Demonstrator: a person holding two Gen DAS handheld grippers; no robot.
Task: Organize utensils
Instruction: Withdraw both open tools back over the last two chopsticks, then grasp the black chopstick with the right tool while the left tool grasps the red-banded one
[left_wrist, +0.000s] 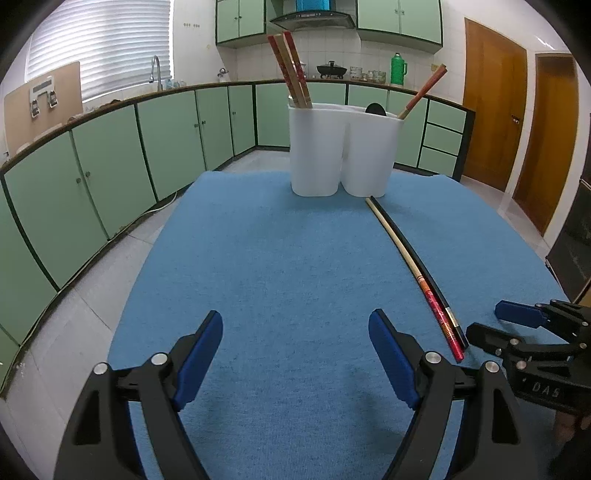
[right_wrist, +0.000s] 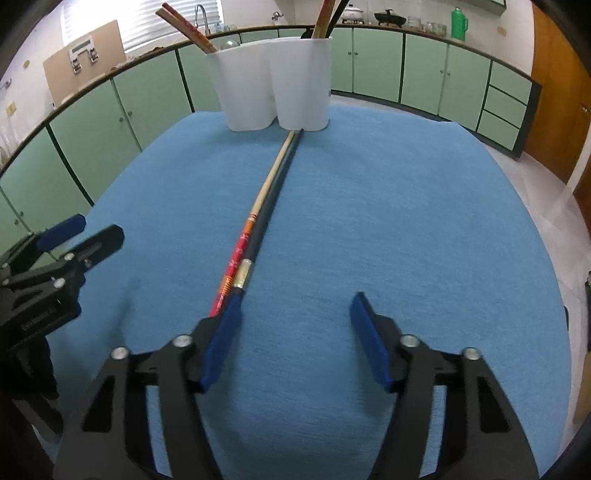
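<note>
A white two-compartment utensil holder (left_wrist: 343, 147) (right_wrist: 275, 77) stands at the far end of the blue cloth. Red-patterned chopsticks (left_wrist: 291, 70) lean in its left compartment, another chopstick (left_wrist: 423, 92) and a dark utensil in its right. A bamboo chopstick with a red end (left_wrist: 406, 266) (right_wrist: 255, 218) and a black chopstick (left_wrist: 424, 271) (right_wrist: 275, 203) lie side by side on the cloth, tips touching the holder. My left gripper (left_wrist: 295, 328) is open and empty, left of them. My right gripper (right_wrist: 295, 306) is open; its left finger (right_wrist: 225, 332) rests at the chopsticks' near ends.
The blue cloth (left_wrist: 277, 258) covers the table. Green kitchen cabinets (left_wrist: 110, 166) run behind and to the left, wooden doors (left_wrist: 495, 103) to the right. The right gripper shows in the left wrist view (left_wrist: 517, 321), the left gripper in the right wrist view (right_wrist: 74, 236).
</note>
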